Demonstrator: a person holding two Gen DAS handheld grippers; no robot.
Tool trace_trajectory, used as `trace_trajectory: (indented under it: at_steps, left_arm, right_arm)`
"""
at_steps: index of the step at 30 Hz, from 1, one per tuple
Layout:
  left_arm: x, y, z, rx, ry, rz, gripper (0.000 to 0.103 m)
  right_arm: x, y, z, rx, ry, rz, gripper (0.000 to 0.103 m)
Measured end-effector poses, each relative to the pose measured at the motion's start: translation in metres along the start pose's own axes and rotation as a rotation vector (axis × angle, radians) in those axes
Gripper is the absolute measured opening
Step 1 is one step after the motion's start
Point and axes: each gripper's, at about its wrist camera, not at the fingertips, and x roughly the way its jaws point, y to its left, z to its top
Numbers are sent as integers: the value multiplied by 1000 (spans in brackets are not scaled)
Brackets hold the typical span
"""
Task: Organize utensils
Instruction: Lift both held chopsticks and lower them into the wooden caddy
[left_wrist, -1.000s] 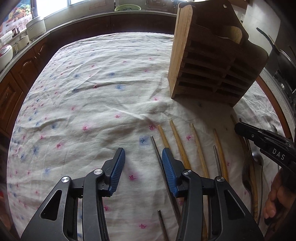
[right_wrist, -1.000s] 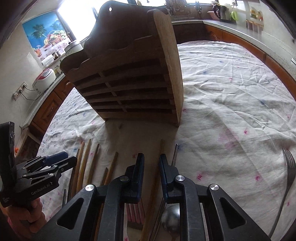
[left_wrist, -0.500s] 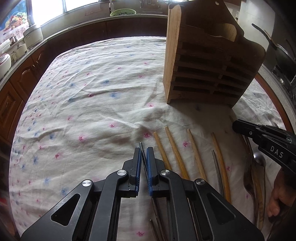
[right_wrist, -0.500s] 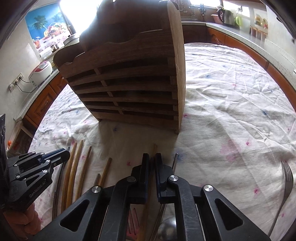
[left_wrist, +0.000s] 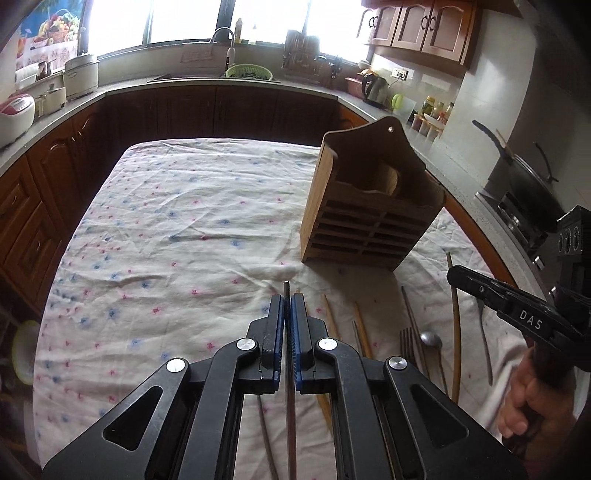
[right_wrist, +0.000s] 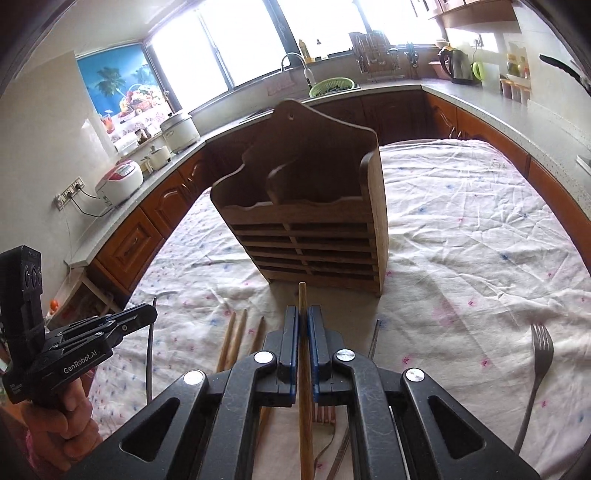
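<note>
Blue pads of the left tool (left_wrist: 287, 306) are pressed onto a thin metal chopstick (left_wrist: 289, 387), which runs lengthwise between them, its tip poking out just past the fingertips and its shaft passing back under the tool's body. The right tool (right_wrist: 303, 319) likewise pinches a wooden chopstick (right_wrist: 304, 406) between its blue pads, the tip standing a little beyond the pads and pointing toward the wooden utensil holder (right_wrist: 310, 225).

That holder stands upright on the counter (left_wrist: 166, 229), which is covered by a white cloth with small pink and blue flowers, and sits toward the counter's far right part in the left wrist view (left_wrist: 365, 206). Its slatted front faces both cameras and a divider splits it into two compartments.

On the cloth near the front edge, between the holder and the tools, lie loose utensils: several wooden chopsticks (right_wrist: 236, 339) side by side, a grey metal chopstick (right_wrist: 373, 338), a spoon (left_wrist: 431, 339) and a fork (left_wrist: 406, 341) close together. Another fork (right_wrist: 535, 373) lies well apart toward the right edge, tines pointing away from the camera.

Each tool shows in the other's view, gripped by a hand: the right (left_wrist: 480, 288), the left (right_wrist: 140, 317).
</note>
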Motion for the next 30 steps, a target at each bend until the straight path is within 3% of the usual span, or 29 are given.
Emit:
trace_trajectory:
  at_steps: [14, 30]
  left_arm:
    - [-79, -7, -1, 2, -145, -49, 3]
    - [-113, -3, 13, -25, -267, -55, 3]
  right_arm:
    - [-67, 25, 3, -29, -143, 13, 5]
    - [-104, 35, 22, -46, -280, 17, 5]
